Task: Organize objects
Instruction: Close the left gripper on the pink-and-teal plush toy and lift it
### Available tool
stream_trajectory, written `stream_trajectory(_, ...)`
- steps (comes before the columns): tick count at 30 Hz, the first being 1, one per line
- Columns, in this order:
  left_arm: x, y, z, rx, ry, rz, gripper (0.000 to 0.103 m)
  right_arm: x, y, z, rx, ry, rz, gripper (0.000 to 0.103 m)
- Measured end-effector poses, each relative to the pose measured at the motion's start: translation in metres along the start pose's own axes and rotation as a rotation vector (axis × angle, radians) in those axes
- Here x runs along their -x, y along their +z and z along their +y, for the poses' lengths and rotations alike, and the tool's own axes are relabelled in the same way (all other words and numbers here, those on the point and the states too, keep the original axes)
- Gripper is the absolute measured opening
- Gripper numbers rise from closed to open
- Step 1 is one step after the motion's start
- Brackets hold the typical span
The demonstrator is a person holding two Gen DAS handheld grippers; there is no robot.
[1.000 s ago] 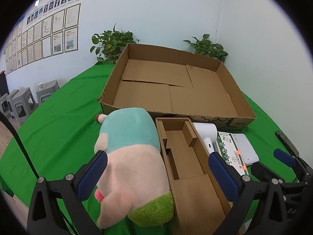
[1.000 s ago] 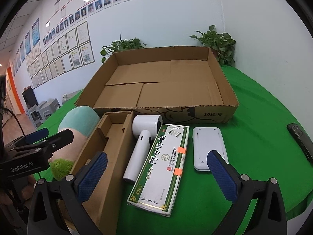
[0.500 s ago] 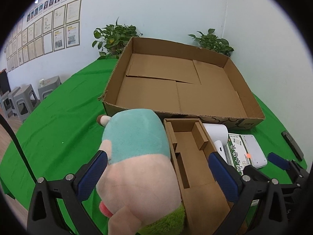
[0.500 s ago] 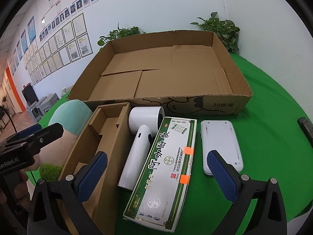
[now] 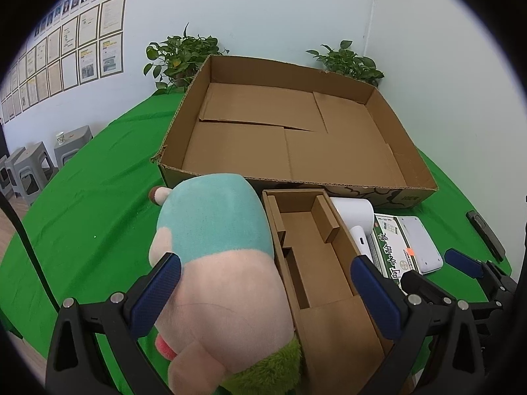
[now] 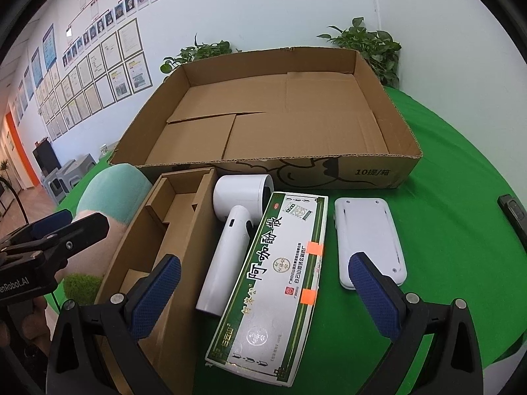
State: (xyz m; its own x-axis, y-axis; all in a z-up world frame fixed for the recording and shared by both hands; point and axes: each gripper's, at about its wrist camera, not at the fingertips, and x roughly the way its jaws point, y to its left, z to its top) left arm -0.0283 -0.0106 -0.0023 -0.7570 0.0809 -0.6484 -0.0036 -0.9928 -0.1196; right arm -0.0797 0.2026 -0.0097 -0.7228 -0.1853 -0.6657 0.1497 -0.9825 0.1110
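My left claw [image 5: 263, 291] stands wide open, its blue pads either side of a plush toy [image 5: 217, 263] and the near end of a small cardboard insert box [image 5: 316, 263], touching neither that I can tell. The toy lies on the green surface [image 5: 92, 204], teal at the far end, pale pink in the middle, with a fuzzy green patch nearest me. My right claw [image 6: 263, 291] is open too, hovering over a white hair dryer [image 6: 230, 243] and a long green-and-white medicine box [image 6: 276, 283] with two orange stickers. Just right of that lies a white flat device [image 6: 365, 237]. Beyond all of these sits a large shallow cardboard box [image 6: 329, 168], open-topped.
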Motion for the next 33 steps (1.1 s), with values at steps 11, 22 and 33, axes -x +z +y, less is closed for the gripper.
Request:
stream_trajectory(11,0.007,-0.002,0.001,0.009,-0.060,0.010,0.103,0.009,-0.004,-0.002,0.025,0.010,0.004,0.103)
stream_trajectory(22,0.012,-0.009,0.006,0.006,-0.088,0.014,0.103,0.005,-0.007,0.003,0.085,-0.062,0.081,0.103)
stream_trajectory(33,0.017,-0.017,0.022,-0.005,-0.069,0.034,0.103,0.017,-0.007,0.021,0.166,-0.008,0.045,0.103)
